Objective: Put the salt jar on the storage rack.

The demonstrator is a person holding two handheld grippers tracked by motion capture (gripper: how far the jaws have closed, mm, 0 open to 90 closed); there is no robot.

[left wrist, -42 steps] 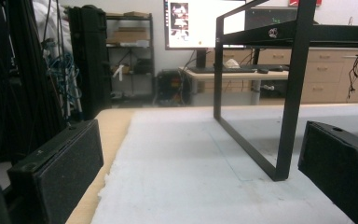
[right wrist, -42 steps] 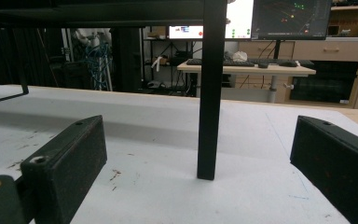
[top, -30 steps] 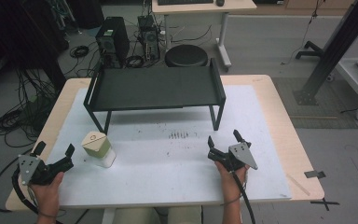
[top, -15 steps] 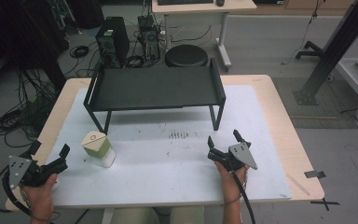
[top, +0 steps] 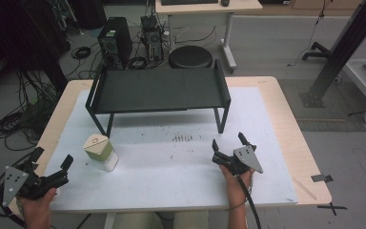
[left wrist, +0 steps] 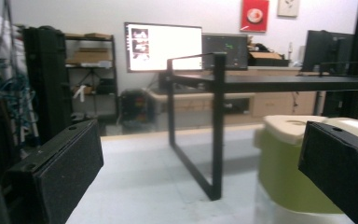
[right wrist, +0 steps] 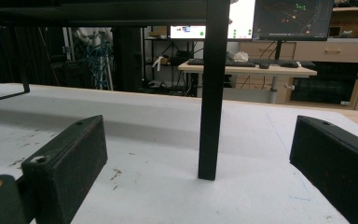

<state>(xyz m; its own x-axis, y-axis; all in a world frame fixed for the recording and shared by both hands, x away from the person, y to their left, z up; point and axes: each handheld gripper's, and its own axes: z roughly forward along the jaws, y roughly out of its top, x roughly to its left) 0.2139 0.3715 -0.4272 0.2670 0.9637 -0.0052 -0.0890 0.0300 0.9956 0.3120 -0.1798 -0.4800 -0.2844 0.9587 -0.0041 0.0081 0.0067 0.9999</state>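
Both sets of jaws stand wide apart with nothing between them. At the near left corner of the bench (top: 286, 143), the left gripper (top: 52, 164) sits low in the person's left hand (top: 37, 206), just over the edge of the white mat (top: 181, 167), and points toward the small green and cream container (top: 98, 151). That container stands upright on the mat, a little ahead and to the right of the left gripper and clear of its jaws; in the left gripper view it shows as a green body with a cream top (left wrist: 298, 168), partly behind the right-hand jaw, resting on a clear base. At the near right, the right gripper (top: 229, 142) is held by the person's right hand (top: 237, 183), with its grey three-cornered plate on top and its black cable trailing back off the near edge. It points at the front right leg of the black metal shelf (top: 159, 90), and in the right gripper view that leg (right wrist: 212, 93) rises from the mat between the two open jaws, some way ahead of them. Some dark specks (top: 183, 139) mark the mat between the grippers and the shelf. The shelf stands on thin legs across the far half of the mat, its flat top bare. Beyond the bench, on the floor, are a round black stool (top: 189, 57), a computer tower (top: 115, 43) and loose cables, with another desk (top: 209, 7) farther back.
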